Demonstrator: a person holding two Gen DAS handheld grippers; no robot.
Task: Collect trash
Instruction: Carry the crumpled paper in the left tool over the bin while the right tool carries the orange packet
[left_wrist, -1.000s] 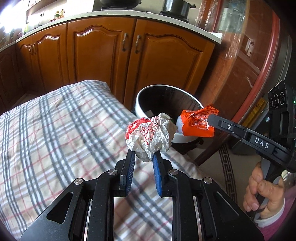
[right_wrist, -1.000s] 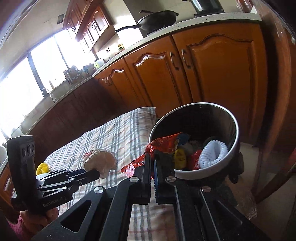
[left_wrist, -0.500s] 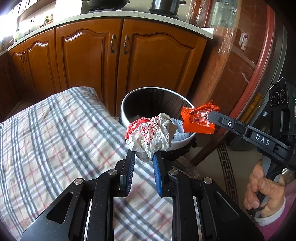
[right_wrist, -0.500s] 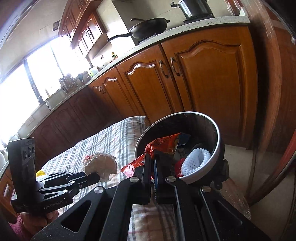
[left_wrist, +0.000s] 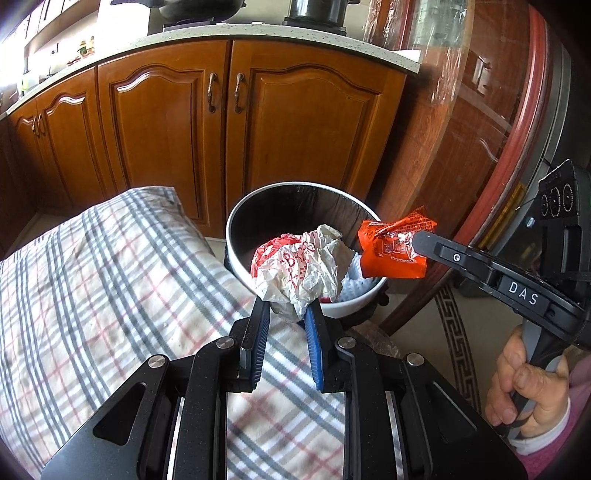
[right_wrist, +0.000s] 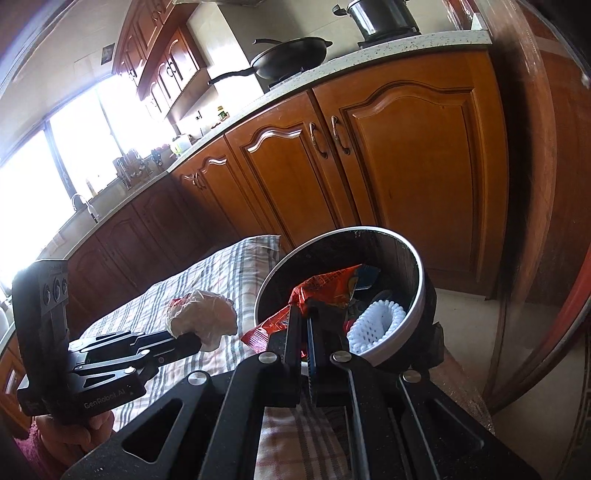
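Left tongs (left_wrist: 286, 317): clamped on a crumpled white-and-red paper wrapper (left_wrist: 303, 271), pinched at its lower end, ball standing clear above the blue pads (left_wrist: 258, 332). In the left wrist view the ball overlaps the near rim of the waste bin (left_wrist: 236, 236); the right wrist view shows it beside the bin, over the checked cloth (left_wrist: 92, 288), not yet above the mouth.

Right tongs (right_wrist: 304, 325): clenched tight on an orange-red snack packet (right_wrist: 325, 286), gripped near one edge, rest of the foil sticking out fwd. The packet sits at the bin's rim on the side away from the left tongs, part of it over the opening. A hand (left_wrist: 532, 387) in a pink sleeve grips the right handle.

Bin: round, white rim, dark inside, standing off the end of the cloth-covered surface in front of wooden cabinet doors (left_wrist: 295, 129). Already holds a white foam fruit net (right_wrist: 376, 325) plus other scraps, red and blue, too jumbled to name.

Step in hand (judged): carry phase w/ both items, approx. at the drop point.

Next move calls for: each piece brought fully over the mouth, then the tongs let go. Packet is closer, likely first. The paper ball is light and bulky, so it may catch on the rim or cling to the pads; a drop well inside the rim is safer.
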